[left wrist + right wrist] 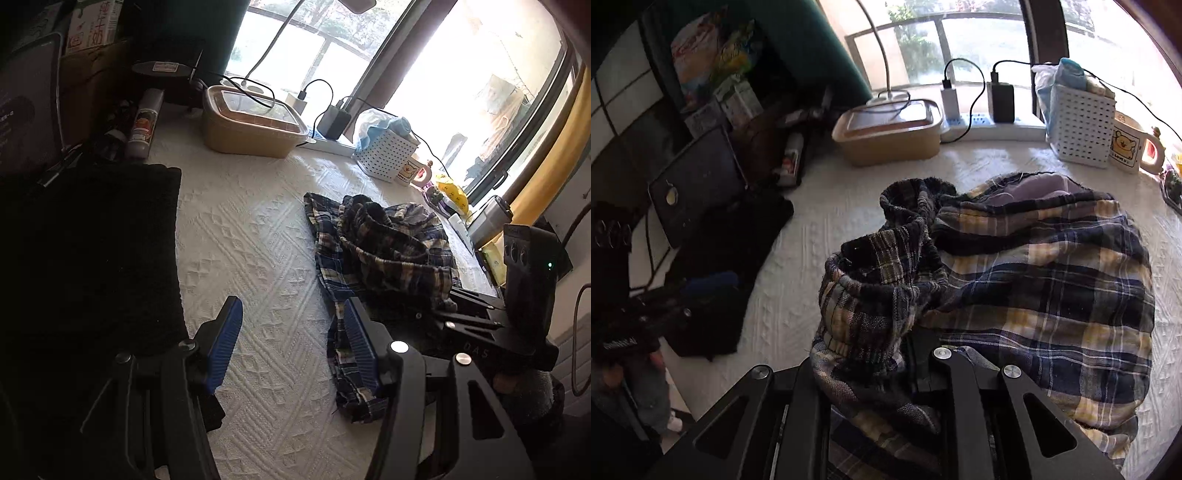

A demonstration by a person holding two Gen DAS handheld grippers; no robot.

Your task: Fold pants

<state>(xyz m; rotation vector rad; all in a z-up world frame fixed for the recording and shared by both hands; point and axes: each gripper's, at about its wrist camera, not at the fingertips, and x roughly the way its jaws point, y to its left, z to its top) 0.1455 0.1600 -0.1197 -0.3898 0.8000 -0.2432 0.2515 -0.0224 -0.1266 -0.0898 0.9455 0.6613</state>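
Note:
Crumpled plaid pants (380, 243) (1034, 277) in navy, yellow and white lie on the white textured tablecloth (251, 229). Their elastic waistband (886, 266) stands bunched up in the right wrist view. My right gripper (864, 354) has a wad of this plaid cloth filling the narrow gap between its fingers, and the cloth hides the pads. In the left wrist view the right gripper (469, 306) lies low at the pants' near right edge. My left gripper (291, 314) (701, 291) stands open over bare tablecloth, blue pads apart, its right pad beside a trailing pant leg (351, 369).
A black cloth (92, 251) covers the table's left side. Along the window stand a brown lidded container (251, 125), a power strip with chargers (990, 123), a white perforated basket (384, 155) and a mug (1126, 147). A spray can (144, 125) and a tablet (698, 184) sit at the left.

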